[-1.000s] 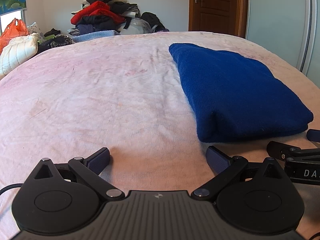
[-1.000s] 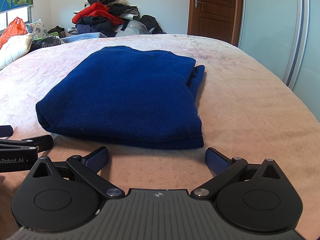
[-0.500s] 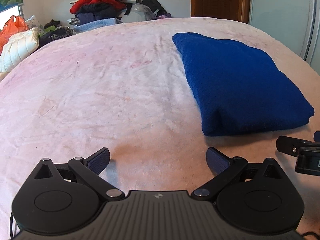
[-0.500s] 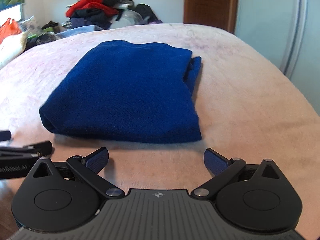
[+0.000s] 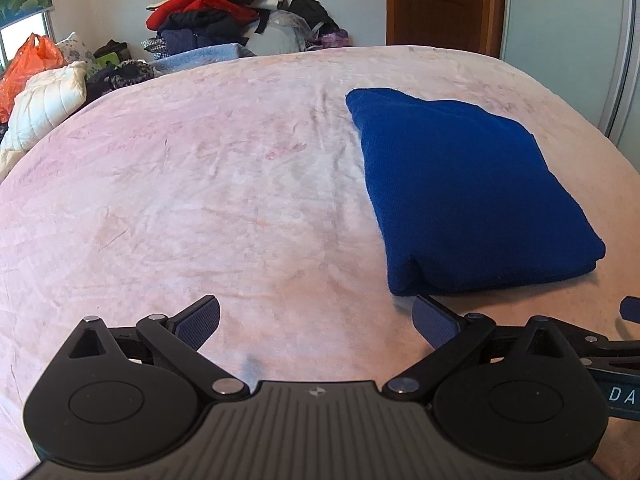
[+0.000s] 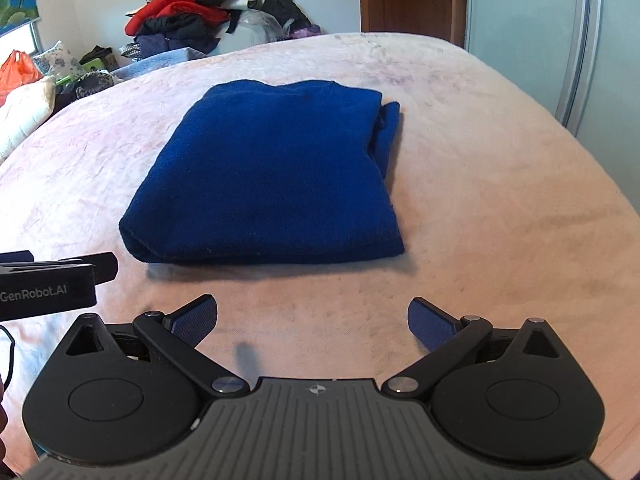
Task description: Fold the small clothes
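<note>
One folded dark-blue knit garment [image 6: 272, 176] on a pink plush bed cover [image 5: 200, 200], two tools held clear of it

The garment lies as a thick rectangular stack, rounded fold toward the cameras, loose layered edges showing at its far right side. The left tool [image 5: 316, 320] and the right tool [image 6: 312, 318] both sit just short of its near edge, each with its two blue ribbed pads spread wide apart and holding nothing. Each tool is cut off at the other view's edge. Behind the bed, one heap of red and dark clothes [image 5: 208, 12], its separate pieces hard to count, and one brown wooden door [image 5: 440, 0]
</note>
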